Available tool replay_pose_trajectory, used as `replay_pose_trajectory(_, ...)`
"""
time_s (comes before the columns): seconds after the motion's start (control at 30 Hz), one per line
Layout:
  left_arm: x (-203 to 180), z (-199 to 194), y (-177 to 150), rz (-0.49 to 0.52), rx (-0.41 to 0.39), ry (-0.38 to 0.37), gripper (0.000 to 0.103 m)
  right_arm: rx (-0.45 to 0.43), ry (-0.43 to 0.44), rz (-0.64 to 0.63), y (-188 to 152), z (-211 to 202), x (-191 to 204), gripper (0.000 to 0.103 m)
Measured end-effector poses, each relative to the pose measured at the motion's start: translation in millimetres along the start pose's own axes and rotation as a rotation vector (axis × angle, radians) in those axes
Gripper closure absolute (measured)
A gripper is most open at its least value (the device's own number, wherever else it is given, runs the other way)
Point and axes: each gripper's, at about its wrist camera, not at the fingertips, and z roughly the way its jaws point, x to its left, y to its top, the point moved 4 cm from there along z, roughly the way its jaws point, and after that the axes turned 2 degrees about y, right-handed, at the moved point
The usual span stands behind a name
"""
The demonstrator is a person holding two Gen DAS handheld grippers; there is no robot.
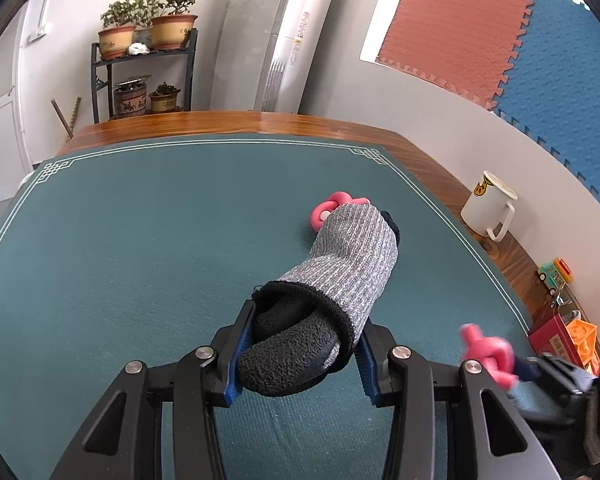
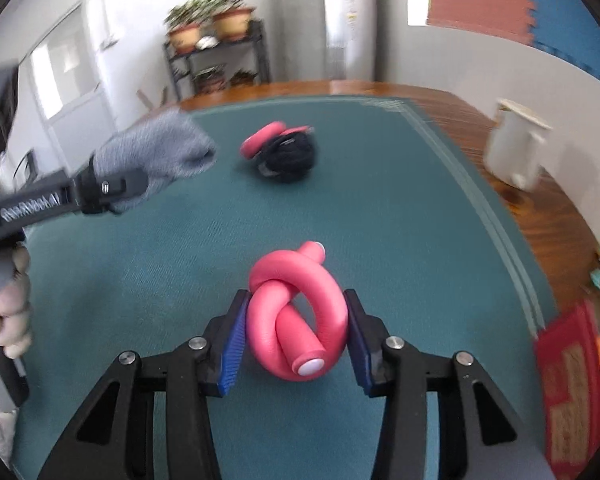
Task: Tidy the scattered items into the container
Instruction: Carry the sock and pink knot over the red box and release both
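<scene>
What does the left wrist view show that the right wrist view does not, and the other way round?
Only the left wrist view shows the glove's black fingertips between its gripper's pads and a small toy bus.

Only the right wrist view shows the person's hand and a black bundle beside the far pink piece.

Both show the grey glove, the pink foam knot, the white mug and the green mat.

White mug [image 1: 489, 208] upright on wooden table edge [image 1: 260, 122], beside green mat [image 1: 140, 240]. Plant rack [image 1: 144, 76] against rear wall. Foam tiles [image 1: 460, 36] on wall.
</scene>
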Motion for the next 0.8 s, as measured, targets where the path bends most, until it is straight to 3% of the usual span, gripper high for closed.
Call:
replay_pose_trajectory(0.27,-14,-5,-5,0.023,0.003,-0.024,0.057,-0.114,-0.177,0.184,-19,-94,-82,0.054)
replay_pose_trajectory(0.43,-25,-7,-9,0.047,0.009,-0.037,0.057,-0.136,-0.315,0.302,-23,-136,-149,0.054)
replay_pose_trajectory(0.7,-44,-19,-13,0.094,-0.005,-0.053,0.057,-0.114,-0.435,0.411,-20,-141,-219,0.053)
replay_pose_trajectory(0.8,-51,-20,-15,0.111,-0.003,-0.059,0.057,-0.099,-0.443,0.451,-31,-142,-233,0.045)
